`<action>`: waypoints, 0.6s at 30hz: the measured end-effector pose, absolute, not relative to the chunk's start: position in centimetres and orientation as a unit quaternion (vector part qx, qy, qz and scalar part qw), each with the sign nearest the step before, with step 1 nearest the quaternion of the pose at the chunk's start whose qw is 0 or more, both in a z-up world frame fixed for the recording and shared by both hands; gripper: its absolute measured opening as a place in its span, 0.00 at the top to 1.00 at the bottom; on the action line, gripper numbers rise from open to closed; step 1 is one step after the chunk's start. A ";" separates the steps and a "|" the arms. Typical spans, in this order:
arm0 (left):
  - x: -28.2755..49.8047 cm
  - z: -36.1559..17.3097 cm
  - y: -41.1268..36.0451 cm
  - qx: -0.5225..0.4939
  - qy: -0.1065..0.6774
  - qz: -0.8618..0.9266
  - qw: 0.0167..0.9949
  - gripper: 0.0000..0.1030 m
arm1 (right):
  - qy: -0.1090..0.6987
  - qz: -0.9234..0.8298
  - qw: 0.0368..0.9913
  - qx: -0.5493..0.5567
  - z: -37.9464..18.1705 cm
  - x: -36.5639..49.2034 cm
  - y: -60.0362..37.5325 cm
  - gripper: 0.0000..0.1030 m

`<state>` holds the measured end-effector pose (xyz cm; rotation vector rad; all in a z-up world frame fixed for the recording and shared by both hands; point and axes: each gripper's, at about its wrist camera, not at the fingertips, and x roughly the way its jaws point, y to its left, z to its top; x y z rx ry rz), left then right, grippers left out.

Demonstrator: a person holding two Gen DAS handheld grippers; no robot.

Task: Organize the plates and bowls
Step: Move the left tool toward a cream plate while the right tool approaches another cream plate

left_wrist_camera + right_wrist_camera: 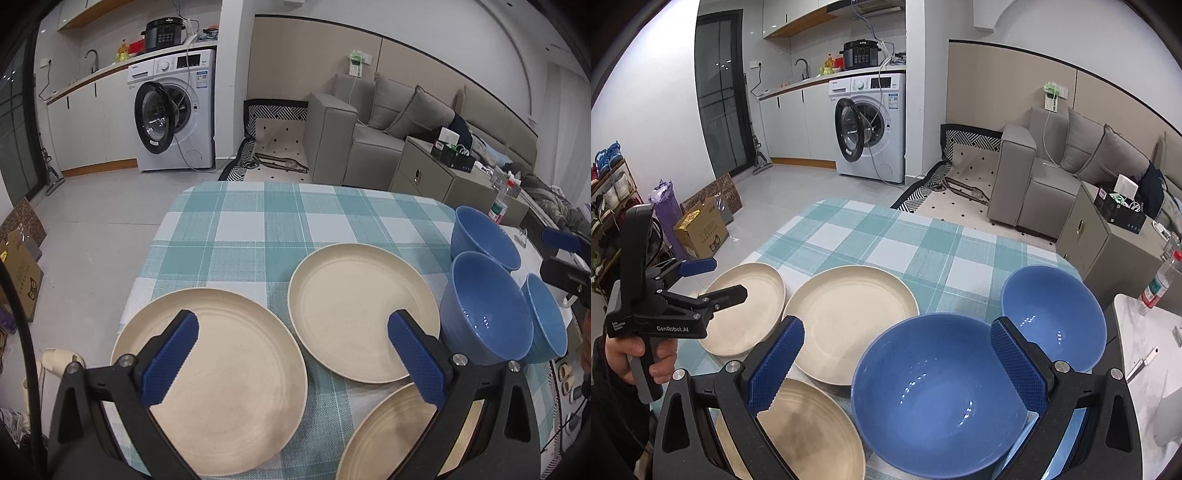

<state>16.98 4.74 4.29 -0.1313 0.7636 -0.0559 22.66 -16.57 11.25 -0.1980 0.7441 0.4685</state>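
Note:
Three cream plates lie on the checked tablecloth: a left plate (207,387) (746,310), a middle plate (362,314) (849,321) and a near plate (399,435) (805,432). Three blue bowls stand at the right: a far bowl (484,240) (1056,314), a middle bowl (484,314) (934,391) and a bowl at the right edge (546,321). My left gripper (293,325) (720,278) hovers open over the left and middle plates, holding nothing. Above the middle bowl my right gripper (897,332) (554,254) stands open and empty.
The table (258,221) ends just left of the left plate. A white side table (1145,332) with a plastic bottle (1156,284) stands to the right, a grey cabinet (1108,240) and sofa (388,122) behind. A hand (639,354) holds the left gripper. Boxes (701,229) sit on the floor.

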 end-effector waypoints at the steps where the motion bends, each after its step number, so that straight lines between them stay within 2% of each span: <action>1: 17.2 4.1 4.7 -0.064 0.375 -0.029 0.924 0.00 | 0.363 0.227 0.898 -0.096 11.1 23.1 -16.4 0.00; 18: 21.2 2.0 4.9 -0.071 0.433 -0.044 0.897 0.00 | 0.445 0.229 0.860 -0.100 7.1 28.8 -14.0 0.00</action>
